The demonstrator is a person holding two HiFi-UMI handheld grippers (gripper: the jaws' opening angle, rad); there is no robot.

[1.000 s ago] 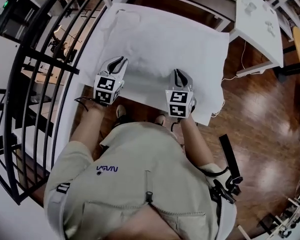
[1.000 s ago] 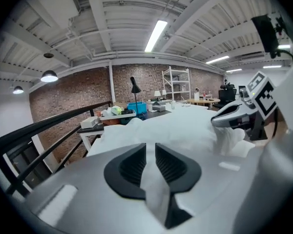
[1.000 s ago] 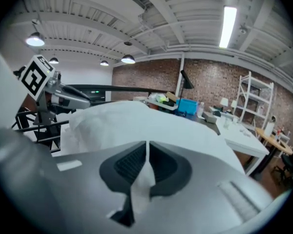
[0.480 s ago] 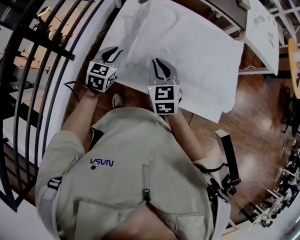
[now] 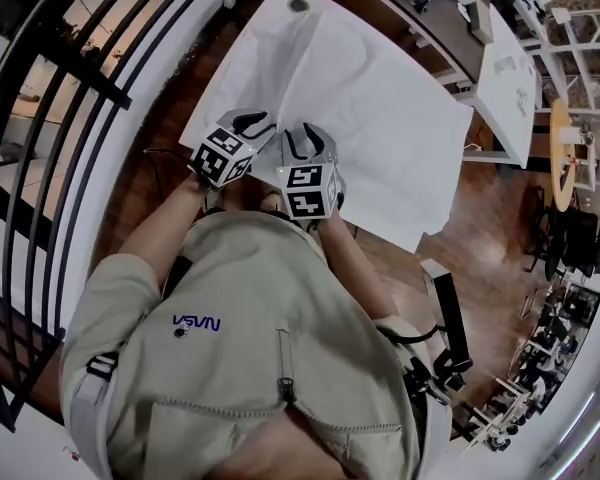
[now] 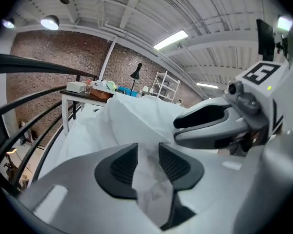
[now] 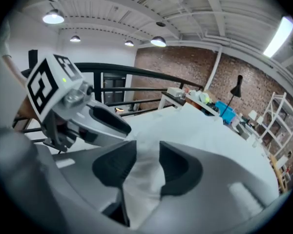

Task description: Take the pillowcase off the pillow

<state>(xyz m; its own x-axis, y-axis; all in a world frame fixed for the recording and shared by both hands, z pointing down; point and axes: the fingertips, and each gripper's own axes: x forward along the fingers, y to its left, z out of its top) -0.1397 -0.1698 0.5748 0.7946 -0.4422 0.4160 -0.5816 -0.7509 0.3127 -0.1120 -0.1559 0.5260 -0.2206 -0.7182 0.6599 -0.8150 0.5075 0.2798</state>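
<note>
Our left claw (image 6: 147,156) pinches the pillowcase (image 6: 136,118) edge, its jaws just easing wider; our right claw (image 7: 142,162), just beside it, has just spread, cloth loose between, probably so we can regrip.

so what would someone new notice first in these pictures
The left tool and right tool sit side by side at the near edge of the big white pillowcase, mid-picture in the head view. Each has a fold of that fabric between its jaws, which have just been opening. A black railing curves along the left.
</note>
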